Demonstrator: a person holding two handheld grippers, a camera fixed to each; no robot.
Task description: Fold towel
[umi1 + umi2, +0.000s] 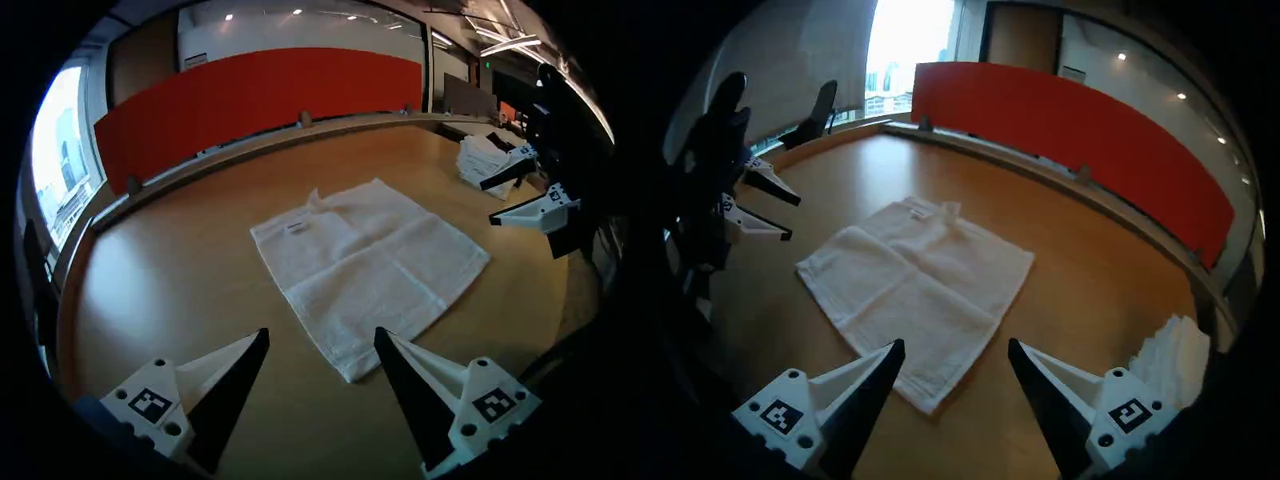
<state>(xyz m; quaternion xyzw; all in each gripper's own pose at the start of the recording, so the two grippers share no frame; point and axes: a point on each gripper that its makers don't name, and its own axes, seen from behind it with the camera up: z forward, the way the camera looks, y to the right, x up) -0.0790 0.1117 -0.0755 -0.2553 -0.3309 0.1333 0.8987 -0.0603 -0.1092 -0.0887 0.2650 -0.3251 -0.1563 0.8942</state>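
Left gripper view: towel (368, 260) flat, diagonal running away, near corner toward left gripper (320, 331), fingers spread; right gripper (955, 342) likewise spread.

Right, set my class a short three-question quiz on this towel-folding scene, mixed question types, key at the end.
1. True or false: the left gripper and the right gripper are both open, holding nothing.
2. The white towel lies: A flat on the wooden table; B bunched in a heap; C draped over a chair.
3. Fill in: the partition behind the table is ___.
Key: 1 true; 2 A; 3 red.
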